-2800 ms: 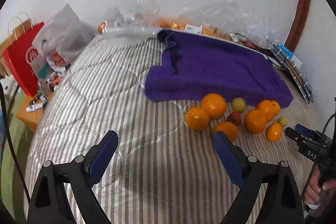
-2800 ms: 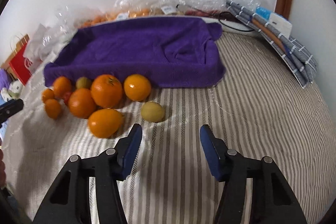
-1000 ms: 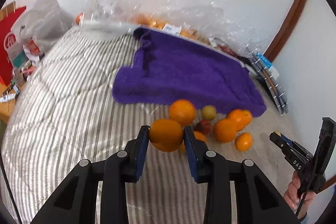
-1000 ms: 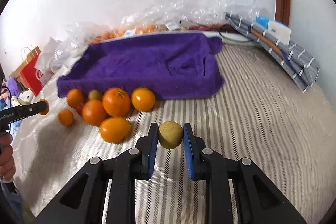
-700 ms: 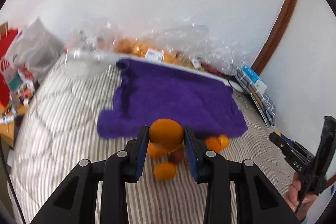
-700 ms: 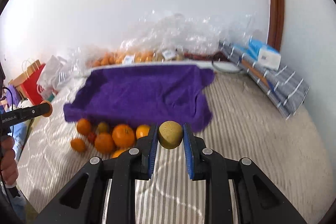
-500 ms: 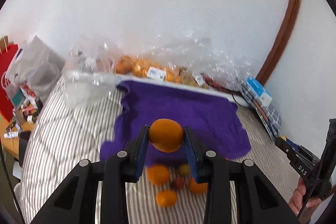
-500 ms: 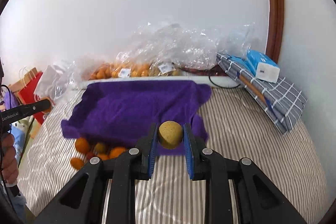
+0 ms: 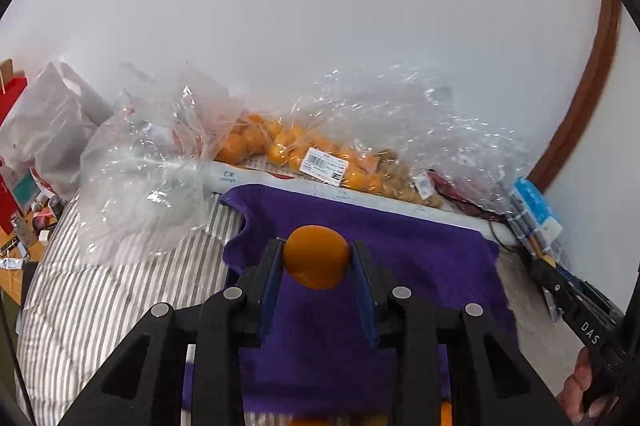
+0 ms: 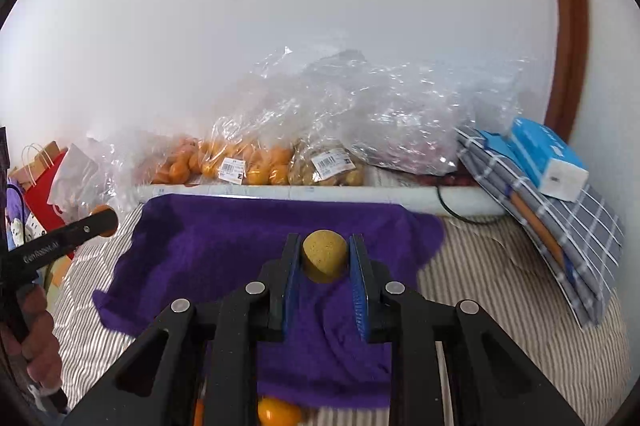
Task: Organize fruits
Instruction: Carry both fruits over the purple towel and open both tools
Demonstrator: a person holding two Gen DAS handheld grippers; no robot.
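Note:
My left gripper [image 9: 317, 262] is shut on an orange [image 9: 316, 256] and holds it in the air above the purple towel [image 9: 420, 258]. My right gripper [image 10: 324, 260] is shut on a small yellow-brown fruit [image 10: 324, 256], also above the purple towel [image 10: 224, 246]. The loose fruit pile is mostly hidden under the grippers; one orange fruit [image 10: 278, 412] shows at the towel's near edge. The left gripper's tip [image 10: 102, 220] shows at the left of the right wrist view. The right gripper's tip [image 9: 560, 284] shows at the right of the left wrist view.
The towel lies on a striped bed [image 9: 100, 290]. Clear plastic bags of oranges [image 10: 248, 158] and other fruit line the wall behind it. A folded checked cloth with a blue box [image 10: 548, 162] lies at right. Paper and plastic bags [image 9: 44, 130] stand at left.
Both grippers closed on their fruits, then lifted them off the bed and carried them forward over the purple towel. The loose fruit pile has dropped to the bottom edge of both views.

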